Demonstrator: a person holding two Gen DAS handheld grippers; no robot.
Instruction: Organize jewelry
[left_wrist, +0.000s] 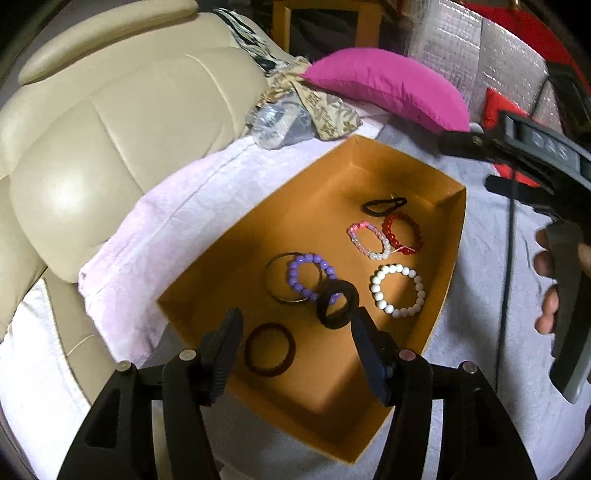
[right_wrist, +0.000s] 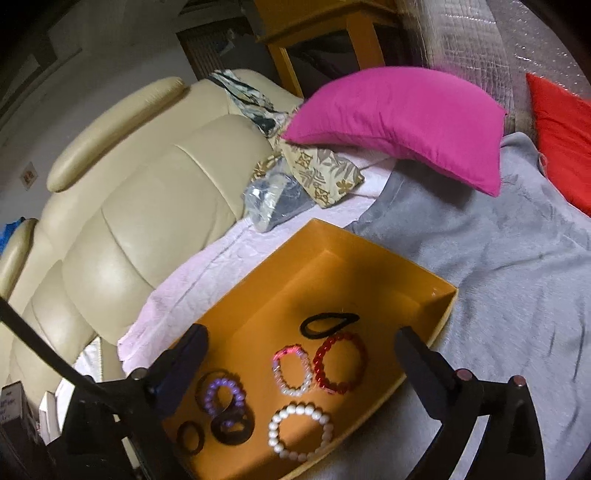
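Observation:
An orange box (left_wrist: 424, 177) (right_wrist: 436, 291) lies open on the bed. In it lie a white bead bracelet (left_wrist: 398, 290) (right_wrist: 300, 431), a red bead bracelet (left_wrist: 402, 233) (right_wrist: 341, 362), a pink and clear bracelet (left_wrist: 368, 240) (right_wrist: 291, 371), a purple bead bracelet (left_wrist: 309, 277) (right_wrist: 223, 397) over a metal bangle (left_wrist: 280, 280), a black hair tie (left_wrist: 384, 204) (right_wrist: 328, 323), a black ring (left_wrist: 337, 304) (right_wrist: 232, 424) and a dark brown band (left_wrist: 269, 349) (right_wrist: 190, 437). My left gripper (left_wrist: 295, 332) is open and empty above the box's near end. My right gripper (right_wrist: 299, 350) is open and empty above the box; its body shows in the left wrist view (left_wrist: 546, 192).
A beige leather chair (left_wrist: 92, 147) (right_wrist: 129, 221) stands to the left. A pink pillow (left_wrist: 388, 88) (right_wrist: 399, 125), a red cushion (right_wrist: 561, 136) and patterned cloth (left_wrist: 325, 107) (right_wrist: 317, 170) lie behind the box. A grey blanket (right_wrist: 498, 266) covers the bed on the right.

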